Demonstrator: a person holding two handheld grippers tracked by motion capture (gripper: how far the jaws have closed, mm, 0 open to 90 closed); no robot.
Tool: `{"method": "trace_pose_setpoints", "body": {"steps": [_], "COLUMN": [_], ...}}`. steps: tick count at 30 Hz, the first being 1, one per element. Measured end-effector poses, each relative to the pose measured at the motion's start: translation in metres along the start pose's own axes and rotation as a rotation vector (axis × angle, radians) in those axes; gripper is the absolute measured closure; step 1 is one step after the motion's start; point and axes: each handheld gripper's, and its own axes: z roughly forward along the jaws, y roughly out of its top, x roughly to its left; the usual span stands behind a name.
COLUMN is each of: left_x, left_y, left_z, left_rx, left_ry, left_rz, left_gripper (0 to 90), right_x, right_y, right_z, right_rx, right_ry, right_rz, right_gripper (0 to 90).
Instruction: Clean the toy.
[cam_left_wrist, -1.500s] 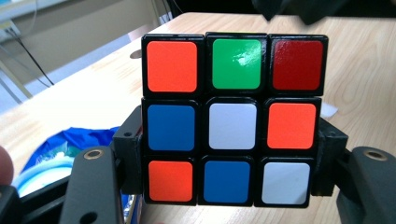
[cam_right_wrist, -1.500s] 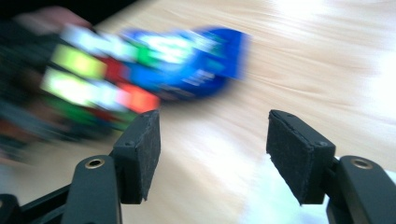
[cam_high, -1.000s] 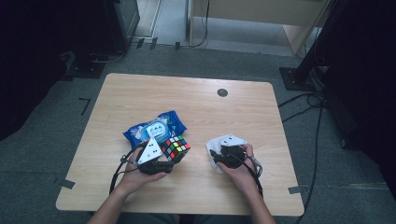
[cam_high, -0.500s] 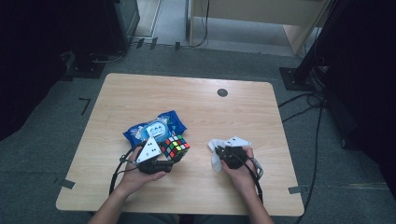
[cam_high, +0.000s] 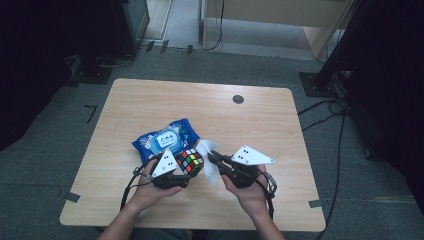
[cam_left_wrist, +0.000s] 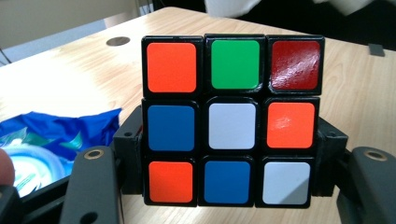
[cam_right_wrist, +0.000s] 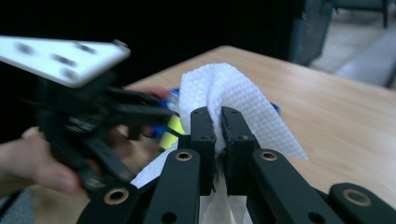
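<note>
Right gripper (cam_high: 216, 161) swung wipe (cam_high: 208, 159) leftward, now beside cube (cam_high: 189, 161). Its fingers pinch wipe; left gripper (cam_left_wrist: 229, 186) fingers clamp cube. Step probably wiping cube; next needs wipe pressed onto face.

1 puzzle cube (cam_high: 189, 161), 1 white wipe (cam_high: 208, 159), 1 blue wipe pack (cam_high: 165, 139), 2 grippers.

A blue wipes packet (cam_high: 165, 138) lies flat on the wooden desk (cam_high: 270, 125), a small dark round grommet (cam_high: 238, 99) near its far edge; grey floor with cables around
</note>
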Motion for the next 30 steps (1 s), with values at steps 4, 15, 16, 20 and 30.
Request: {"method": "trace_pose_setpoints", "body": {"steps": [4,15,16,20,30], "left_x": [-0.006,-0.015,-0.015,-0.016,-0.012], "left_y": [0.002,0.006,0.006,0.008,0.007], "left_z": [0.001,-0.001,-0.001,-0.003,-0.002], "left_rx": [-0.005,-0.015,-0.016,-0.022,-0.002], "left_ry": [-0.008,-0.005,-0.005,-0.004,0.013], "left_rz": [0.013,0.072,0.074,0.086,0.076], "left_gripper": [33.3,33.4,33.4,33.4,33.4], "right_x": [0.021,0.019,0.017,0.001,-0.026], "right_y": [0.006,-0.007,-0.008,-0.014,-0.020], "right_z": [0.001,0.015,0.016,0.017,0.013], "right_rx": [-0.031,0.003,0.009,0.043,0.107], "right_ry": [0.064,0.025,0.007,-0.029,-0.101], "right_rz": [-0.026,-0.065,-0.073,-0.026,0.043], "right_gripper": [86.0,85.6,85.5,85.5,85.3]}}
